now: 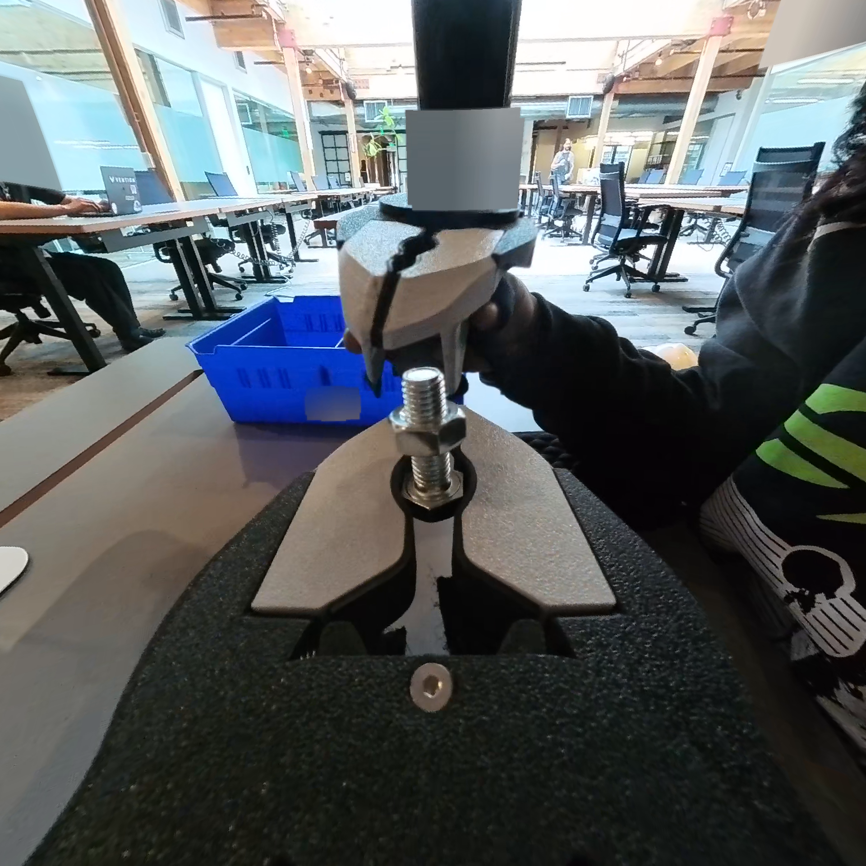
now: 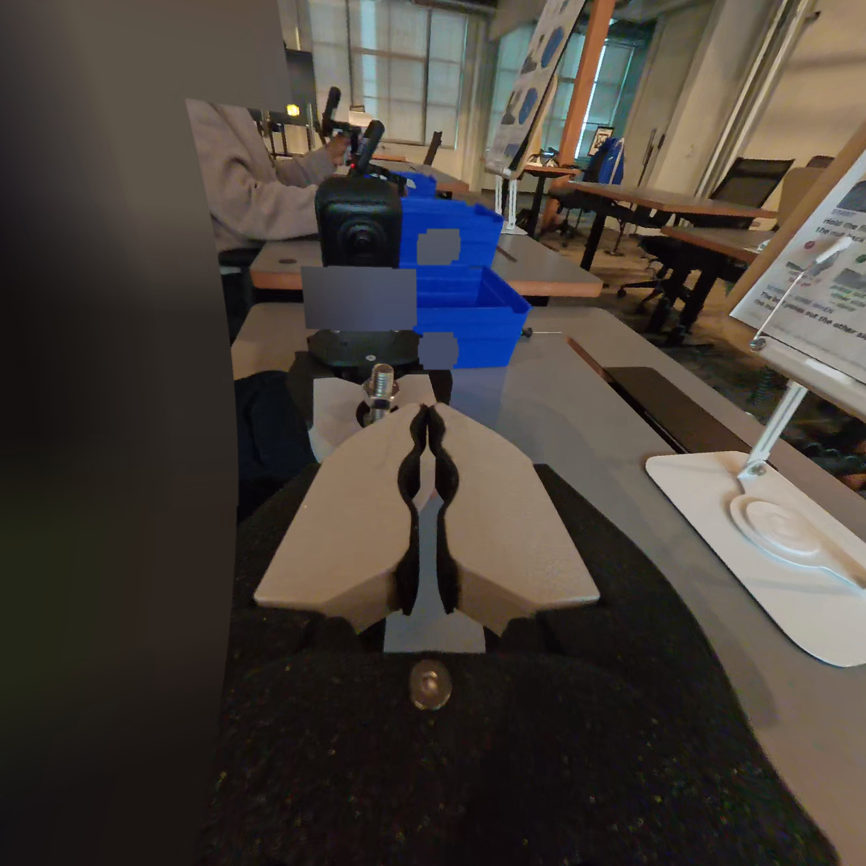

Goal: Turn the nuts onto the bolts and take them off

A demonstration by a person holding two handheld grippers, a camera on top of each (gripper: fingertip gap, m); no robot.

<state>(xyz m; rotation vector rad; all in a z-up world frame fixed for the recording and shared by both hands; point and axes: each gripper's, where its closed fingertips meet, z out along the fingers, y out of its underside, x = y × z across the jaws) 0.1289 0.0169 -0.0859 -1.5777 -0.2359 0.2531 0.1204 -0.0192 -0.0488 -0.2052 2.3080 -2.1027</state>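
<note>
A silver bolt [image 1: 421, 389] stands upright with its head clamped in my left gripper [image 1: 433, 461], which is shut on it. A silver hex nut [image 1: 429, 433] sits about halfway down the thread. My right gripper [image 1: 377, 382] hangs point down just behind the bolt's top, held by a hand in a black sleeve [image 1: 609, 398]. In the right wrist view my right gripper [image 2: 428, 414] is shut with its tips touching and holds nothing. The bolt [image 2: 382, 375] and nut [image 2: 378, 391] show just beyond its tips, slightly left, in the left gripper [image 2: 375, 412].
A blue bin [image 1: 281, 365] stands on the grey table [image 1: 117, 539] behind the bolt; it also shows in the right wrist view [image 2: 468, 328]. A white stand [image 2: 750, 539] with a printed sheet is at the right. Other desks, chairs and people are farther off.
</note>
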